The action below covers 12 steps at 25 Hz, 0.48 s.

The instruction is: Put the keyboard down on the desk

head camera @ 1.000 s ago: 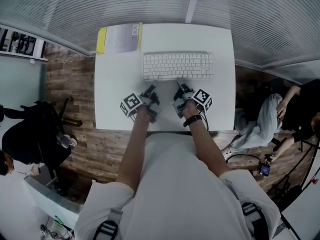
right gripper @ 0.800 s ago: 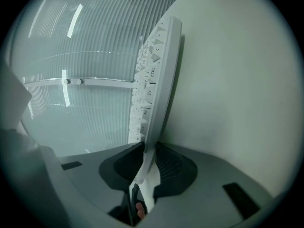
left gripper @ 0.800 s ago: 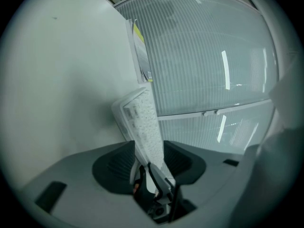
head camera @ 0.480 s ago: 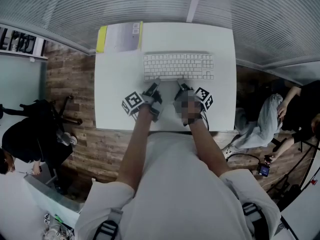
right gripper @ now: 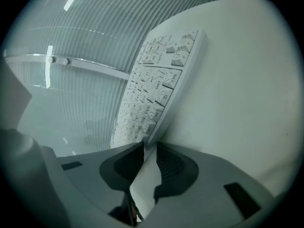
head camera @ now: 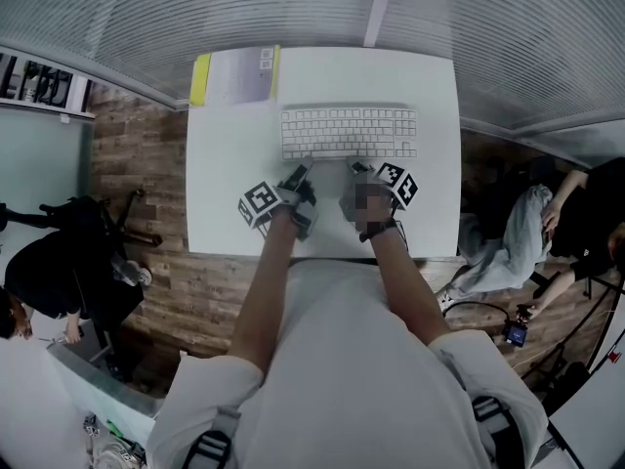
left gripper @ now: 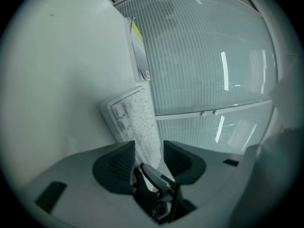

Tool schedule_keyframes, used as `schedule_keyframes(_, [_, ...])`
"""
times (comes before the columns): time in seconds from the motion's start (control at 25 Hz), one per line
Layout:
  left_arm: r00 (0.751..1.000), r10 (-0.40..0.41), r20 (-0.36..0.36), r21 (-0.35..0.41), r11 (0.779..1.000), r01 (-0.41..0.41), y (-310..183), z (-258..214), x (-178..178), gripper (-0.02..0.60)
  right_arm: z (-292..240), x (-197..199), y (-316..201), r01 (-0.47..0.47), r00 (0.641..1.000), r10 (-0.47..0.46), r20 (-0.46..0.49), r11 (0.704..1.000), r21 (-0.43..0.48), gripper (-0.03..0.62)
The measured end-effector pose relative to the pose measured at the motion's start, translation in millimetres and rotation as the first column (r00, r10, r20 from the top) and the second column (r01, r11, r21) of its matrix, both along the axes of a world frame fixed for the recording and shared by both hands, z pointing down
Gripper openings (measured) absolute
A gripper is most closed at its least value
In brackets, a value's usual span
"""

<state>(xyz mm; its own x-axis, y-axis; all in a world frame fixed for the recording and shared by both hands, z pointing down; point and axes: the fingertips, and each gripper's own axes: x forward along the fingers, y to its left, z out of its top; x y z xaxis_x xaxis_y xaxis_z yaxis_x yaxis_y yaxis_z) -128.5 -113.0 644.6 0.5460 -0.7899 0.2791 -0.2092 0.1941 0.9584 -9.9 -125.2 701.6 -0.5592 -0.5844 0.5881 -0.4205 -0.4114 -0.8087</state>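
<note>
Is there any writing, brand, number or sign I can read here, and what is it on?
Keyboard: key legends, too small and blurred to read.
Yellow-edged booklet: print too small to read.
Left tongs, right tongs: marker cubes show black-and-white squares, no words.
No brand or number readable.

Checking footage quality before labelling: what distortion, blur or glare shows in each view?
Head view: fisheye bows the desk edges; a mosaic patch sits below the keyboard. Left gripper view: dark round vignette, light streaks on the blinds. Right gripper view: same vignette, keyboard sharp, jaws soft.
</note>
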Motion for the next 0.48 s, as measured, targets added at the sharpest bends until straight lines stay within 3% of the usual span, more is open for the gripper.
schedule_keyframes(0.16, [1.000, -0.006, -0.008, 0.006, 1.000, 0.006, -3, -1, -2, 0.173, -7, -4, 1, 0.014, 0.999, -0.015, 0.045, 1.000, 0.020, 0.077])
schedule_keyframes(0.28, [1.000, -0.007, 0.002, 0.018, 1.000, 0.007, -8, -4, -3, 0.173, -19, -3, -7, 0.048, 0.998, -0.050, 0.023, 0.996, 0.074, 0.077])
schedule_keyframes(0.48, [0.992, 0.045, 0.116, 0.080, 0.995, -0.055, -13, -25, -1, 0.173, -50, 6, -18, 0.102, 0.995, -0.096, -0.036, 0.973, 0.209, 0.077])
